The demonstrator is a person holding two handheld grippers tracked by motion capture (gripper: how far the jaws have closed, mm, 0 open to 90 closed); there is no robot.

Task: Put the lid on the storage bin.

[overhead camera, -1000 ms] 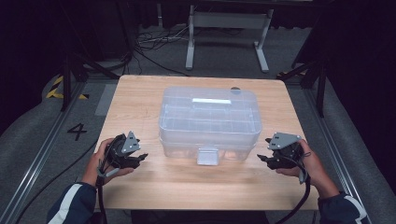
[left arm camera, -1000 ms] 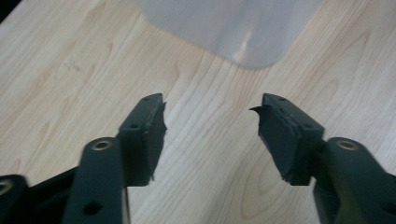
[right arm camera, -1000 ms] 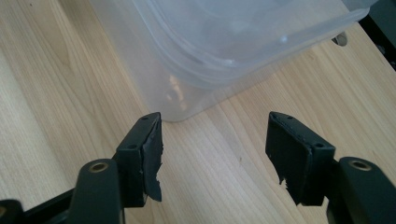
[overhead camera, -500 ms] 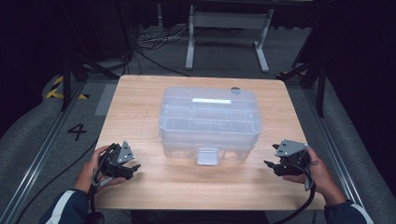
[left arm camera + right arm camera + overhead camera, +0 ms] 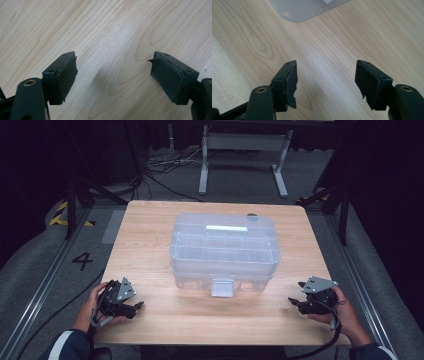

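Note:
A clear plastic storage box [image 5: 225, 251] with a lid, a white handle and a front latch [image 5: 222, 287] stands in the middle of the wooden table [image 5: 155, 250]. My left gripper [image 5: 138, 306] rests low at the table's front left corner, well apart from the box. Its jaws have just been opening and stand open over bare wood, nothing between the pads [image 5: 67, 72]. My right gripper [image 5: 292, 302] sits low at the front right, open too, with bare wood between its pads [image 5: 292, 82]. A corner of the box [image 5: 304, 10] appears ahead of it.
The table's front edge runs just under both hands. Behind the table stand a metal frame [image 5: 242, 155], cables on the grey floor and black stands at both sides. A floor mark "4" [image 5: 82, 261] lies to the left.
Both hands have drawn back from the box's sides toward the table's front corners and sunk down to the tabletop. The left jaws have spread wider.

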